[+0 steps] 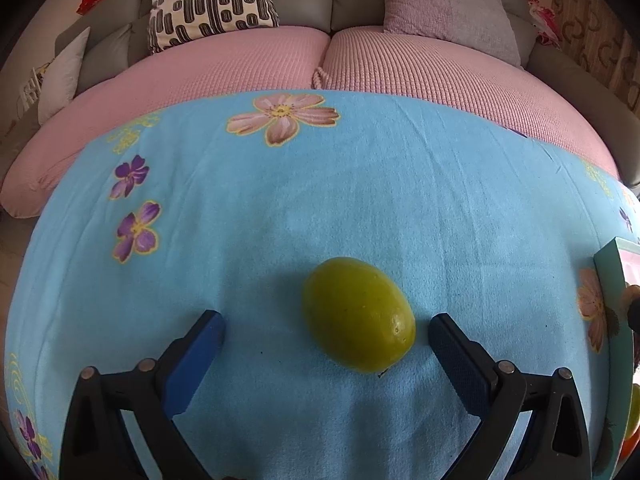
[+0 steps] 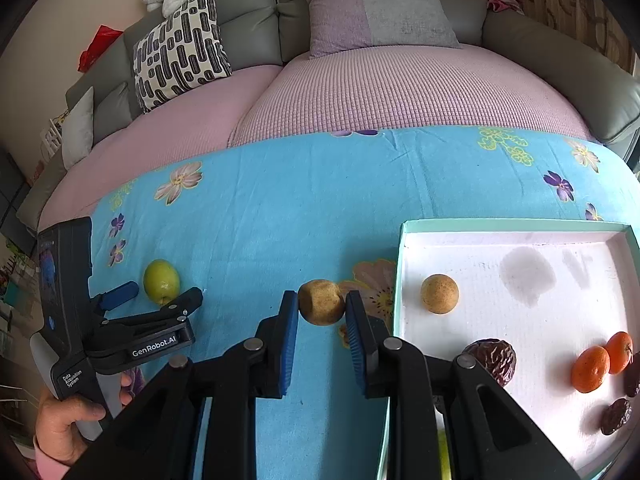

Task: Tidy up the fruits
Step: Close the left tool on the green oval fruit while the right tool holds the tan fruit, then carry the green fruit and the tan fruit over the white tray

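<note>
A green lemon-shaped fruit (image 1: 357, 314) lies on the blue flowered cloth (image 1: 360, 184) between the fingers of my left gripper (image 1: 326, 322), which is open and not touching it. The same fruit (image 2: 161, 281) and left gripper (image 2: 162, 294) show in the right wrist view. My right gripper (image 2: 322, 308) is shut on a round tan fruit (image 2: 321, 301), held just left of a white tray with a teal rim (image 2: 516, 223). The tray holds another tan fruit (image 2: 439, 293), two oranges (image 2: 591, 368), and dark wrinkled fruits (image 2: 494, 359).
The tray's edge (image 1: 612, 280) shows at the right in the left wrist view. Behind the cloth is a pink-covered sofa seat (image 2: 400, 92) with a patterned cushion (image 2: 180, 52) and a lilac cushion (image 2: 372, 8). My hand (image 2: 68, 420) holds the left gripper's handle.
</note>
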### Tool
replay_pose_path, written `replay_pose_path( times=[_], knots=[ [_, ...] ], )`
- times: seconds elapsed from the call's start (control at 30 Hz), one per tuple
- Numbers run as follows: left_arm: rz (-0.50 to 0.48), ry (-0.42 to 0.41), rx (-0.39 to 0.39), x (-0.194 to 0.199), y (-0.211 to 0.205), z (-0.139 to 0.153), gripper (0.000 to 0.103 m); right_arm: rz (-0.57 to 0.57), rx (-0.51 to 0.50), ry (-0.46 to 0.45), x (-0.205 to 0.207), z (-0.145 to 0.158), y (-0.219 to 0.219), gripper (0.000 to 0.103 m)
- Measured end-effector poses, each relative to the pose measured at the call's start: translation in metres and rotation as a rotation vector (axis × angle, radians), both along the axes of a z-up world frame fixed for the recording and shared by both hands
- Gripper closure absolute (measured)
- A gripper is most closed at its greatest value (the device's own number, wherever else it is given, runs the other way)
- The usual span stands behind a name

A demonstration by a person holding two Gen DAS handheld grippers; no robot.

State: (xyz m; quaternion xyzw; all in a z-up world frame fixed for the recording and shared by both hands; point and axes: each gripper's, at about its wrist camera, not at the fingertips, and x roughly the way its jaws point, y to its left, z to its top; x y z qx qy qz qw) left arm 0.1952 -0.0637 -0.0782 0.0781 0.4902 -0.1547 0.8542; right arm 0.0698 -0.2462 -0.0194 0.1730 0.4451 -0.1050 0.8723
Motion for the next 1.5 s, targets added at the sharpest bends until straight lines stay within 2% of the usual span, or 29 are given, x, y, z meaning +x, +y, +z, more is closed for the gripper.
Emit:
replay_pose_path(
  times=[0.17,0.33,0.43,0.53,0.57,0.67,0.73,0.8,0.97,1.23,1.4,1.5],
  knots=[
    [0.076,-0.028,-0.007,-0.012,0.002,-0.002,0.000,-0.006,0.010,-0.008,-0.004,0.002,-0.002,0.078],
    [0.128,-0.008,0.005,-0.016,0.002,-0.002,0.000,-0.013,0.021,-0.017,-0.006,0.004,-0.004,0.078],
    [0.115,-0.006,0.034,-0.015,-0.002,-0.001,0.000,-0.018,0.031,-0.020,-0.007,0.004,-0.006,0.078],
    [0.085,0.043,0.066,-0.007,-0.009,0.003,0.003,-0.024,0.043,-0.023,-0.008,0.003,-0.008,0.078],
    [0.067,0.045,0.071,-0.007,-0.011,0.004,0.006,-0.026,0.045,-0.025,-0.008,0.004,-0.009,0.078],
    [0.046,0.011,0.088,-0.011,-0.015,0.010,0.028,-0.031,0.053,-0.030,-0.009,0.005,-0.011,0.078],
    [0.034,0.024,0.080,-0.011,-0.019,0.013,0.050,-0.033,0.059,-0.032,-0.010,0.005,-0.012,0.078],
    [0.024,0.031,0.085,-0.012,-0.022,0.015,0.057,-0.034,0.062,-0.034,-0.010,0.005,-0.012,0.078],
    [0.024,0.043,0.099,-0.011,-0.023,0.021,0.057,-0.035,0.068,-0.041,-0.012,0.006,-0.014,0.078],
    [0.001,0.037,-0.003,-0.013,-0.021,0.057,0.057,-0.060,0.071,-0.058,-0.017,0.011,-0.022,0.078],
    [-0.055,0.003,-0.069,-0.028,-0.032,0.089,0.057,-0.115,0.047,-0.067,-0.028,0.018,-0.040,0.078],
    [-0.099,-0.018,-0.082,-0.038,-0.043,0.103,0.057,-0.164,0.026,-0.060,-0.038,0.022,-0.056,0.078]
  ],
)
